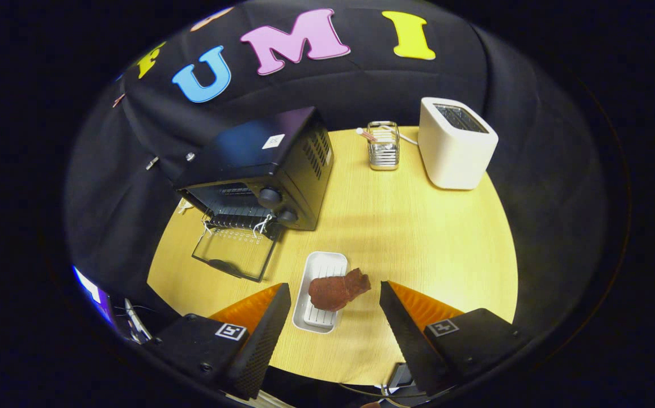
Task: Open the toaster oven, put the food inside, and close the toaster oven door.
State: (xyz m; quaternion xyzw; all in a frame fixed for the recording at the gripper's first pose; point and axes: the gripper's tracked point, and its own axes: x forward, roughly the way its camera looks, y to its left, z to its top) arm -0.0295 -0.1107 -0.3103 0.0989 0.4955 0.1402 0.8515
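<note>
A black toaster oven (265, 164) stands at the back left of the wooden table (418, 243). Its glass door (235, 255) is folded down flat toward me, and the wire rack (236, 211) shows inside. A dark red piece of food (337, 290) lies on a small white tray (320, 290), hanging over the tray's right side. My gripper (336, 300) hovers above the table with its fingers wide open. The food and tray lie below, between the two fingers, touching neither.
A white pop-up toaster (455, 151) stands at the back right. Left of it is a small wire holder (384, 146) with a few items in it. Bare wood stretches between the tray and the white toaster. The table's front edge is just under the fingers.
</note>
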